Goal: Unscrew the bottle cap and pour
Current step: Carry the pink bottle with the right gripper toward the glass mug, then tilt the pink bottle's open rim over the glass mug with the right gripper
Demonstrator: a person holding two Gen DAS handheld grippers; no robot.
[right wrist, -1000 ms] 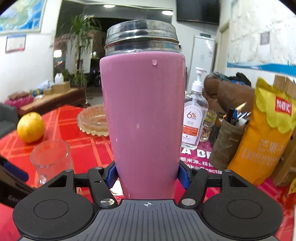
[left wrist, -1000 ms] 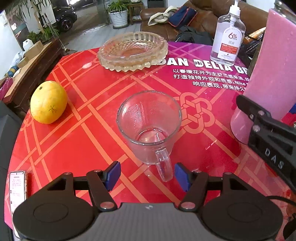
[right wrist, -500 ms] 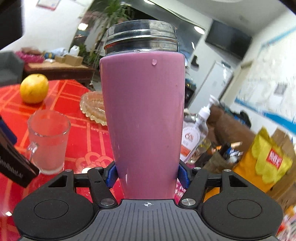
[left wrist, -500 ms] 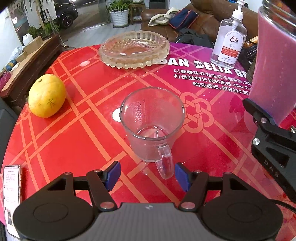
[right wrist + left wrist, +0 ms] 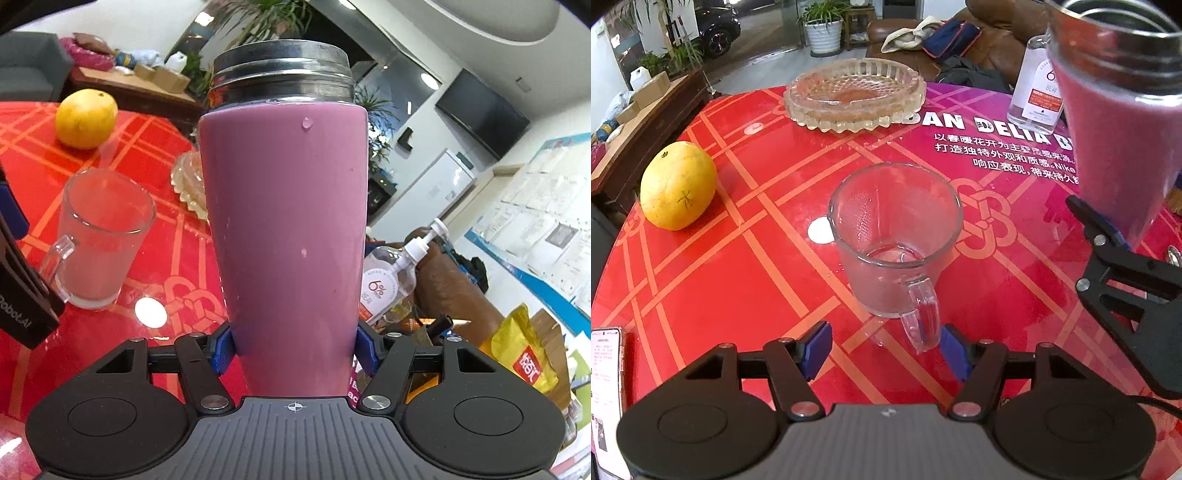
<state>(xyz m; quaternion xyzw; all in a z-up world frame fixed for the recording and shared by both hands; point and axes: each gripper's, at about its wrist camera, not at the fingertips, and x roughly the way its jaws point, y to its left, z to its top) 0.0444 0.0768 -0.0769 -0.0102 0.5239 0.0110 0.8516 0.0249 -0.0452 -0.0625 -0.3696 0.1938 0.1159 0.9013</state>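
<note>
My right gripper (image 5: 293, 350) is shut on the pink bottle (image 5: 284, 229), which has a bare threaded metal mouth with no cap on it. The bottle is lifted off the table and tilted toward the left. In the left wrist view the bottle (image 5: 1115, 147) hangs at the upper right, above and right of a clear glass mug (image 5: 894, 236). The mug stands on the red table with its handle toward my left gripper (image 5: 882, 350), which is open and empty, its pads either side of the handle without touching. The mug also shows in the right wrist view (image 5: 103, 236).
A yellow citrus fruit (image 5: 677, 184) lies at the left. A glass ashtray (image 5: 855, 96) sits at the back. A sanitizer pump bottle (image 5: 1036, 92) stands back right. A phone (image 5: 605, 387) lies at the table's near left edge. A yellow snack bag (image 5: 524, 354) is on the right.
The right gripper has lifted the pink bottle off the table and tilted it leftward toward the mug. The left gripper has stayed open near the mug handle.
</note>
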